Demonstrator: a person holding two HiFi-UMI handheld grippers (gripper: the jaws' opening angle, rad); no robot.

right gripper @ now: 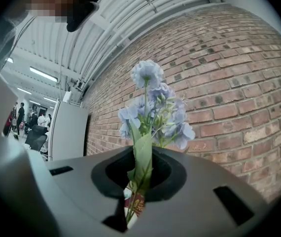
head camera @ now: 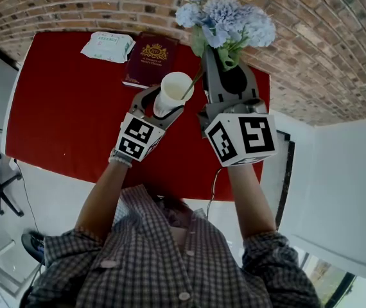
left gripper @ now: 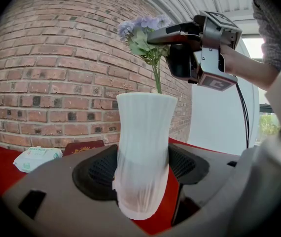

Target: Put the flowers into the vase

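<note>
My left gripper [head camera: 164, 106] is shut on a white ribbed vase [head camera: 172, 92] and holds it upright above the red table [head camera: 67, 114]. In the left gripper view the vase [left gripper: 143, 147] stands between the pads, squeezed in at its lower part. A bunch of pale blue flowers [head camera: 225, 19] with green leaves is clamped in my right gripper [head camera: 225, 59], just right of the vase. The thin green stem [left gripper: 157, 78] reaches down to the vase's rim and seems to enter the mouth. In the right gripper view the flowers [right gripper: 153, 110] rise out of the shut jaws.
On the far part of the table lie a dark red booklet [head camera: 151, 59] and a white and green pack of tissues [head camera: 108, 46]. A brick wall [head camera: 74, 5] runs behind the table. A white panel [head camera: 343, 185] stands to the right, and a cable hangs below the right gripper.
</note>
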